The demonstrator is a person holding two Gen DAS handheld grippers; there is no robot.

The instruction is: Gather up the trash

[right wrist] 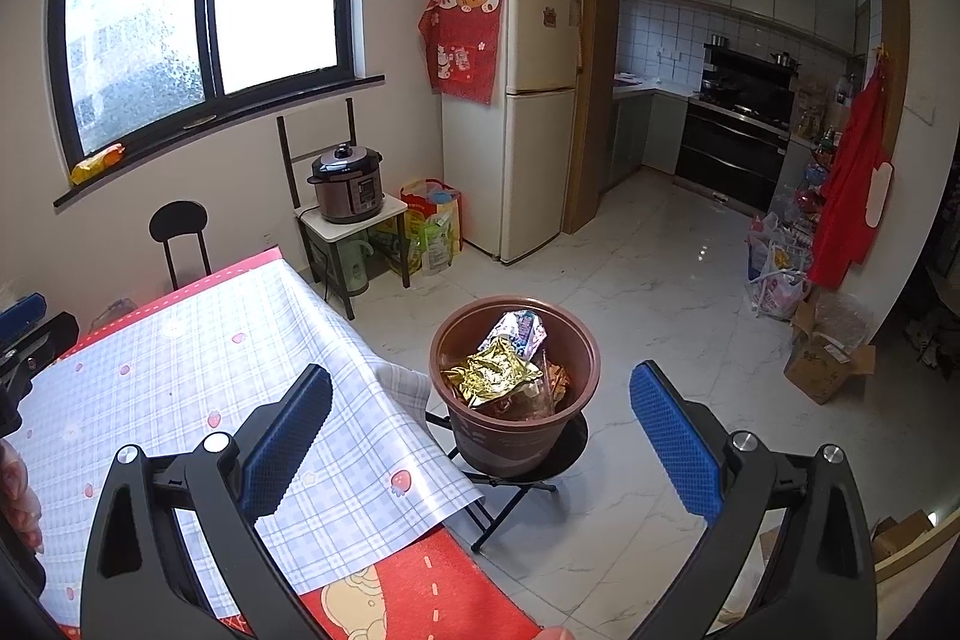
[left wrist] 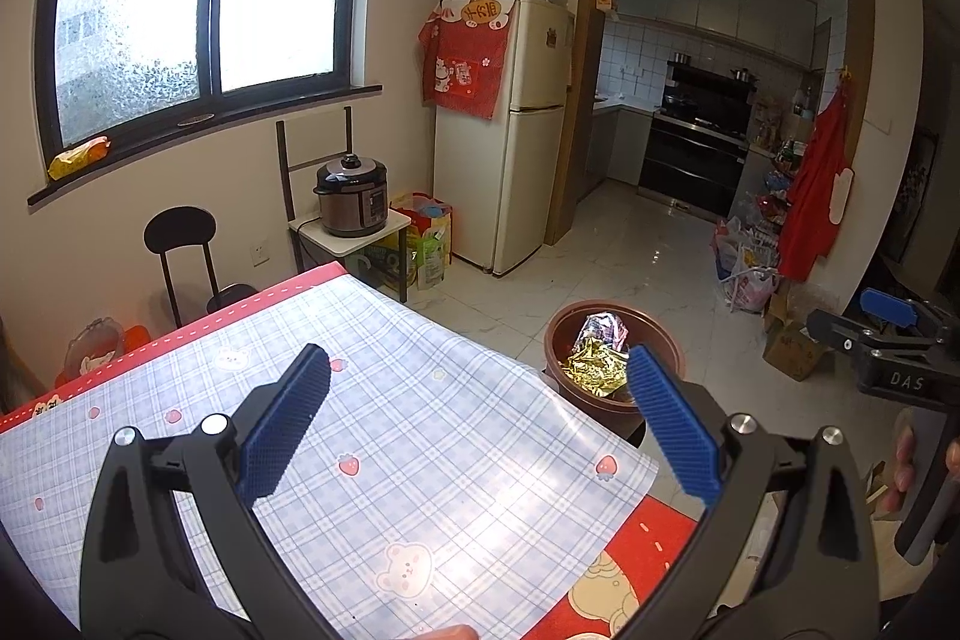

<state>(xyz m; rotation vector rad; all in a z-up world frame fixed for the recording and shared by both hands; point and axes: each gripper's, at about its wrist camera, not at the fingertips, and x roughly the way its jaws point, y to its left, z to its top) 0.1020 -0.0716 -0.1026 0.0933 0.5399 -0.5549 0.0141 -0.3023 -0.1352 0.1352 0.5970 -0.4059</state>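
Note:
A brown round bin [right wrist: 516, 430] stands on a black folding stool beside the table's corner; it holds a crumpled gold wrapper [right wrist: 489, 376] and a silver-purple packet [right wrist: 519, 331]. The left wrist view shows the same bin [left wrist: 561, 340] past the table edge, with the gold wrapper [left wrist: 591, 370] inside. My left gripper [left wrist: 480, 406] hovers open above the checked tablecloth [left wrist: 360, 400], nothing between its blue pads. My right gripper [right wrist: 480, 415] is open too, above the table corner and the bin, empty. The right gripper's body [left wrist: 888, 340] shows at the right edge of the left wrist view.
A table with a blue checked cover [right wrist: 210, 376] over a red cloth fills the lower left. A black chair [right wrist: 180, 232], a pressure cooker [right wrist: 348, 184] on a small stand, a fridge [right wrist: 522, 118], bags and cardboard boxes [right wrist: 828, 358] ring the white tiled floor. A kitchen doorway lies beyond.

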